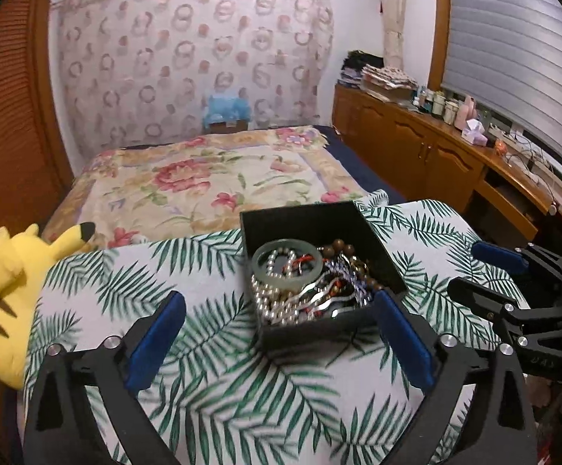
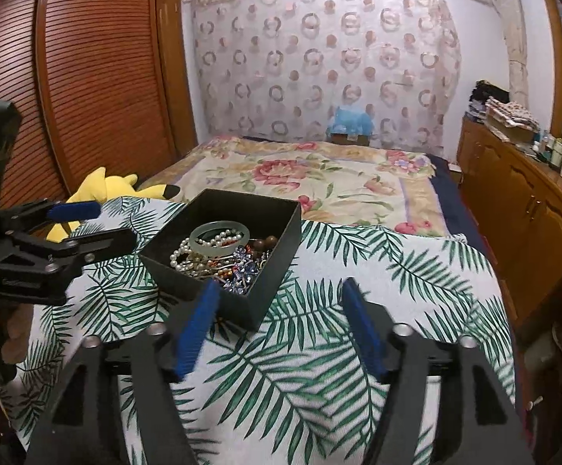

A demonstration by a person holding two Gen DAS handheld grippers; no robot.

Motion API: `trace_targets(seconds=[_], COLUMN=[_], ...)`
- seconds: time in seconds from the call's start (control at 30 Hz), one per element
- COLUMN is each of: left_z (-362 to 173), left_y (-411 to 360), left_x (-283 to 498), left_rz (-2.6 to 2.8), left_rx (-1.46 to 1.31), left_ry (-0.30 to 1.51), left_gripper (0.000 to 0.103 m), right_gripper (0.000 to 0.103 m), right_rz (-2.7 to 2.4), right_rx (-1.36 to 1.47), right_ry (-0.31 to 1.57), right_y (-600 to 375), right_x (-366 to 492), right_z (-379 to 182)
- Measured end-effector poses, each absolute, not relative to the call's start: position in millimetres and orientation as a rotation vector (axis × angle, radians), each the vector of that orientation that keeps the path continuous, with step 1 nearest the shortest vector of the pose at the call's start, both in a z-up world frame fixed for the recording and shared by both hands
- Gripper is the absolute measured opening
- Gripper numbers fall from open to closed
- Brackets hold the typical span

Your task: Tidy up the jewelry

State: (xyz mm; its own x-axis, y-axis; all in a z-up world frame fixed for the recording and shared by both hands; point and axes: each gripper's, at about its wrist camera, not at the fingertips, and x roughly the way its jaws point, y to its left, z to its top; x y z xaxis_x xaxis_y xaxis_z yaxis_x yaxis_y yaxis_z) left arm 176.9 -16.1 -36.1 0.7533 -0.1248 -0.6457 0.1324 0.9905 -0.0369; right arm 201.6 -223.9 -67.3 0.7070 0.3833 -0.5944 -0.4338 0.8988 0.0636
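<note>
A black open box (image 1: 311, 333) stands on the palm-leaf cloth; it also shows in the right wrist view (image 2: 277, 228). It holds a pale green bangle (image 1: 286, 265), pearl strands (image 1: 273, 302), brown beads (image 1: 342, 248) and silver and blue pieces. The bangle (image 2: 219, 237) lies on top in the right wrist view too. My left gripper (image 1: 281, 302) is open and empty just before the box, also visible from the right (image 2: 98, 224). My right gripper (image 2: 279, 290) is open and empty to the right of the box, also seen at the left view's right edge (image 1: 463, 267).
The palm-leaf cloth (image 1: 211, 387) covers the table at the foot of a flowered bed (image 1: 211, 182). A yellow plush toy (image 1: 13, 294) lies at the table's left edge. A wooden sideboard (image 1: 435, 155) with bottles runs along the right. A slatted wardrobe (image 2: 87, 77) stands left.
</note>
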Motion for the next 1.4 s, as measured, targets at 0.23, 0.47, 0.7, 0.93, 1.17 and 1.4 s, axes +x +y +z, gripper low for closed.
trace_targets(seconds=[0.23,0.47,0.7,0.93,1.17,1.4], left_z=[-27.9,-10.0,6.7,8.4,10.1,12.1], left_y=[-8.4,-8.7,-6.4,-3.2,-3.7,-5.4], left_x=[137.2,94.2,57.9,44.3,35.3,35.4], left_rz=[-0.107,-0.082,-0.056,-0.047,-0.033,-0.043], left_rx=[0.002,0.011,0.007,0.014,0.032,0.018], left_ry=[0.667,0.59,0.53,0.534,0.509,0.512], left_gripper=[0.095,0.095,0.095,0.095,0.095,0.095], right_gripper=[0.1,0.1,0.1,0.1,0.1,0.1], right_rz=[0.409,0.388,0.376,0.363,0.361,0.351], right_rx=[-0.057,-0.031,-0.034,-0.023,-0.02,-0.018], right_ry=[0.601,0.515,0.454,0.438,0.44,0.448], right_y=[-227.9,-233.5,-234.8,-235.3,-235.4,-236.8], right_x=[170.2,134.2,105.2,92.9,92.0,90.0], right_z=[-58.4,-39.5,-23.3,-19.8,-20.6,-24.3])
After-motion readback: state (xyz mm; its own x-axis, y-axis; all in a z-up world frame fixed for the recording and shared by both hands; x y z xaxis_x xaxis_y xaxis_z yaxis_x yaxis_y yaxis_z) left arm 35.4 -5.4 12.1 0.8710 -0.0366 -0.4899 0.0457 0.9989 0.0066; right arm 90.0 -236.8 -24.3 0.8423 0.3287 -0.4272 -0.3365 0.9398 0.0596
